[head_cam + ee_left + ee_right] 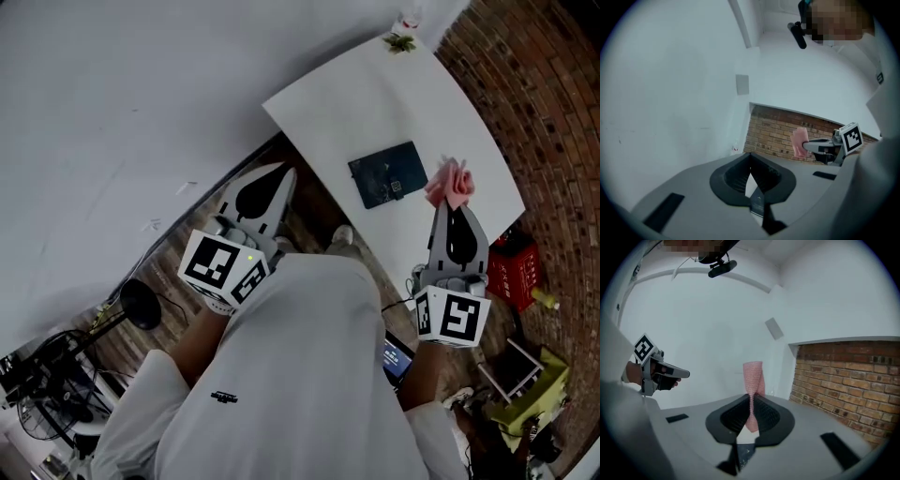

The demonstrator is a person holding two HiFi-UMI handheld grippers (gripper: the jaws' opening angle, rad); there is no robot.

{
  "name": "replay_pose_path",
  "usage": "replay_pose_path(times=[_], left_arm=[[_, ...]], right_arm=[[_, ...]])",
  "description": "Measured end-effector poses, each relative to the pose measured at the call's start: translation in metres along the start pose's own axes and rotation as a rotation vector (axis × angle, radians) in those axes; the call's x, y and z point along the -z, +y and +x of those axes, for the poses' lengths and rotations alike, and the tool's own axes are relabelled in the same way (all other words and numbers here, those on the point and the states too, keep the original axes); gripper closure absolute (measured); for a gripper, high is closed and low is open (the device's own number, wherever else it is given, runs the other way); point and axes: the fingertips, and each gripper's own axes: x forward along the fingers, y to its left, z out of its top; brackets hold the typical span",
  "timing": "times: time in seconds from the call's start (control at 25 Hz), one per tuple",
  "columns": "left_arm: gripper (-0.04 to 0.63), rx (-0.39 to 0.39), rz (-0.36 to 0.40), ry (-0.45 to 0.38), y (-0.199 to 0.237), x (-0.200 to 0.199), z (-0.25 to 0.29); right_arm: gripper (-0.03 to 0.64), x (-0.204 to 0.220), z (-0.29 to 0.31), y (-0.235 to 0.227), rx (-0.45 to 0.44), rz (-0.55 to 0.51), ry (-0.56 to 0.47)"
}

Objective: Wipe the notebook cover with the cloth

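White rectangular table top (356, 103), backed by a white wall and a red brick wall (553, 122), with a wooden floor (314, 202) beneath. We are standing at its near side and looking steeply down.

Item 1. Dark, flat rectangular notebook (388, 174): lying closed on the table, cover facing up, close to the near edge.

Item 2. Pink woven cloth (451, 182): bunching out beyond the tips of our right gripper (451, 204). We are clamping that gripper's jaws on it, and in the right gripper view the cloth is twisting upward from between the black ribbed pads (733, 416). In the head view it is showing just beside the notebook's right edge and not overlapping the cover. Whether it is touching the table we cannot tell.

Item 3. Our left gripper (279, 178): jaws pressing together with nothing between them. It is hovering off the table's left edge, over the floor, and the notebook is lying ahead of it and to its right, apart from it.

Item 4. Small green sprig (400, 42): sitting at the table's far end.

Item 5. Red crate (514, 267): standing on the floor to the right of the table.
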Motion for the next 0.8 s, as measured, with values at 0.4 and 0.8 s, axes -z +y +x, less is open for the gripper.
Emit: replay_pose_path(times=[0.4,0.8], left_arm=[[0.577,0.000,0.024,-0.044,-0.011,-0.016,-0.013],[0.577,-0.003,0.020,-0.016,-0.015,-0.007,-0.015]], right_arm=[[0.589,0.021,-0.039,-0.006,0.104,0.143,-0.030],[0.589,0.021,-0.041,0.003,0.089,0.153,-0.037]])
